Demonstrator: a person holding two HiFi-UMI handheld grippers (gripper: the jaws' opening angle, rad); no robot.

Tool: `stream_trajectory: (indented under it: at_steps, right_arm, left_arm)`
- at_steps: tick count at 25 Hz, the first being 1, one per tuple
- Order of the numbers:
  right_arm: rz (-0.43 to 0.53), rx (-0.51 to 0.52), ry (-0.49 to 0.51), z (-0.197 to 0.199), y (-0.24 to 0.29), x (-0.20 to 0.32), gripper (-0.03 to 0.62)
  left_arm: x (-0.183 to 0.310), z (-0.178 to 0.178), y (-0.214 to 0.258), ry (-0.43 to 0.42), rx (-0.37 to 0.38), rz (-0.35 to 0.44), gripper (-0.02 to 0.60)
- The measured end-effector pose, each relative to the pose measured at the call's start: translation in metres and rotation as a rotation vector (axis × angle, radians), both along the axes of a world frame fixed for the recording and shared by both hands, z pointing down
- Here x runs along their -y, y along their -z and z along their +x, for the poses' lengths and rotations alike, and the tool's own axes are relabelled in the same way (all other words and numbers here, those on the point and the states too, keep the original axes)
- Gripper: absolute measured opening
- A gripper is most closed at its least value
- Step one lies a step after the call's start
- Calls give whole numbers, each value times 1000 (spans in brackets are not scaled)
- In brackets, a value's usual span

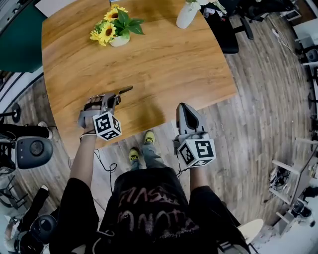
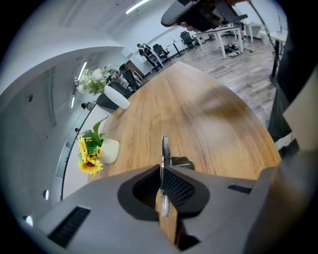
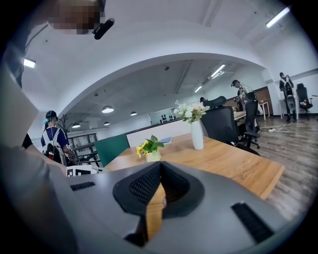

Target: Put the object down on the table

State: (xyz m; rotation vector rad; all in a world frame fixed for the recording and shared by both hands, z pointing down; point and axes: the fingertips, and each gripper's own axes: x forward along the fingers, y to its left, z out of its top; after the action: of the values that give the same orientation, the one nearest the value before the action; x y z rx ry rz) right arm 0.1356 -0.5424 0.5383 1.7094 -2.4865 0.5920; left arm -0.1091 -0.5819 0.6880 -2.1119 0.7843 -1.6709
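I have the big wooden table (image 1: 164, 64) filling most of the head view, with plank floor (image 1: 258, 124) round its right and near sides. At the far end of the table a pot of sunflowers (image 1: 115, 27) stands to the left and a white vase (image 1: 187, 15) to the right, well apart from each other and from both tools.

My left gripper (image 1: 115, 96) is over the near left part of the tabletop, pointing away from me. In the left gripper view its jaws are pressed almost together, with only a thin metal object (image 2: 164, 149) between the ribbed pads. The object stands edge-on, clamped at its lower part, and its blade-like upper length sticks out past the fingertips. From the head view it shows as a dark sliver (image 1: 125, 90) jutting forward and to the right over the wood. I cannot tell whether it touches the table.

My right gripper (image 1: 183, 106) hangs at the table's near edge, to the right of the left one. In its own view the jaws meet at the tips with nothing between them
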Motion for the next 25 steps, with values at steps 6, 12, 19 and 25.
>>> stream_trajectory:
  at_steps: [6, 12, 19, 25]
  right_arm:
    - [-3, 7, 7, -3, 0, 3, 5]
    - [-7, 8, 21, -10, -1, 0, 6]
    - [-12, 2, 20, -9, 1, -3, 6]
    - [-13, 12, 18, -8, 3, -9, 5]
  left_arm:
    - [-4, 4, -7, -5, -5, -15, 25]
    - [-12, 7, -14, 1, -10, -51, 45]
    - [-20, 10, -23, 0, -15, -88, 81]
    - [-23, 12, -25, 51, -79, -149, 114]
